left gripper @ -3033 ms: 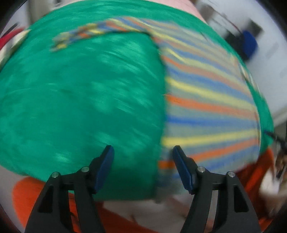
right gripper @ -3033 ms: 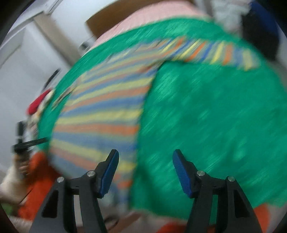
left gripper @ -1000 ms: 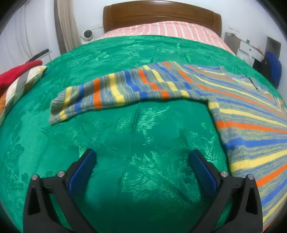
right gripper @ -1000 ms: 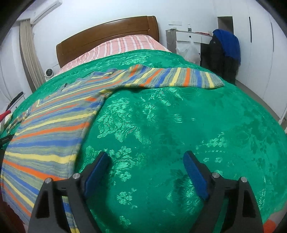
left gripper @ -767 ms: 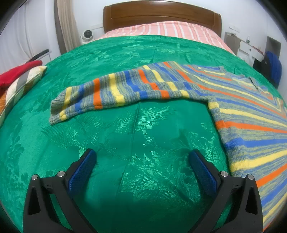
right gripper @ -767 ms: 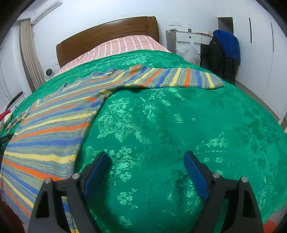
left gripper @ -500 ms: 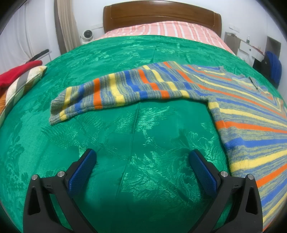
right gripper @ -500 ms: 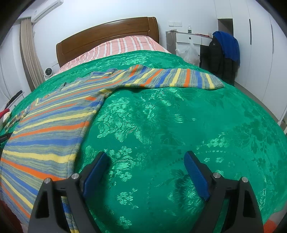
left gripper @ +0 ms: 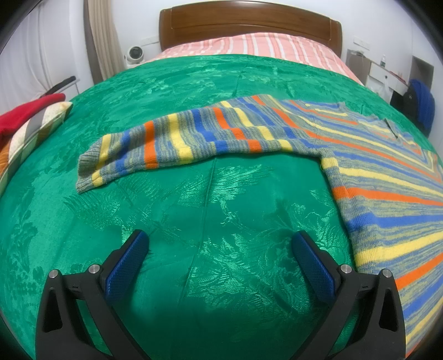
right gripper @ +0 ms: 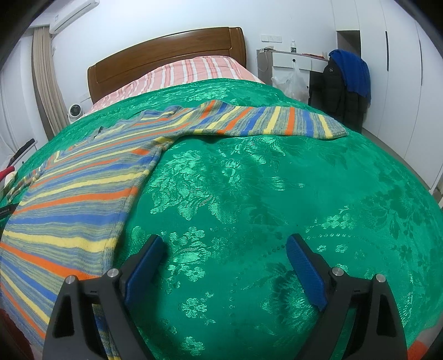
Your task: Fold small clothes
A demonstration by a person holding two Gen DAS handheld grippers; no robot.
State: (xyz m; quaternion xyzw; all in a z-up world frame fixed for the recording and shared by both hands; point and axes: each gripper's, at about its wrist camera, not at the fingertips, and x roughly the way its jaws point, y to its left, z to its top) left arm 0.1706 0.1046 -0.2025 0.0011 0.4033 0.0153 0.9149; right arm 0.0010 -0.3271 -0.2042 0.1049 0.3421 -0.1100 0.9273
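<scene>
A striped knit sweater (left gripper: 373, 171) in blue, yellow, orange and grey lies flat on the green bedspread (left gripper: 166, 221), sleeves spread out. In the left wrist view its left sleeve (left gripper: 166, 144) stretches leftward, ahead of my left gripper (left gripper: 218, 246), which is open and empty over bare bedspread. In the right wrist view the sweater body (right gripper: 77, 193) lies at left and the other sleeve (right gripper: 277, 121) reaches right. My right gripper (right gripper: 224, 249) is open and empty beside the sweater's side edge.
The bed has a wooden headboard (left gripper: 249, 25) and a pink striped sheet (left gripper: 249, 47). A red and checked cushion (left gripper: 30, 116) lies at the left edge. A dark jacket with a blue garment (right gripper: 346, 83) hangs at the right by a white cabinet (right gripper: 290, 61).
Three seconds ago both views were blurred and close above the sweater with narrower jaws. Both grippers now sit lower and further back with jaws wide. Over the last second almost nothing has moved.
</scene>
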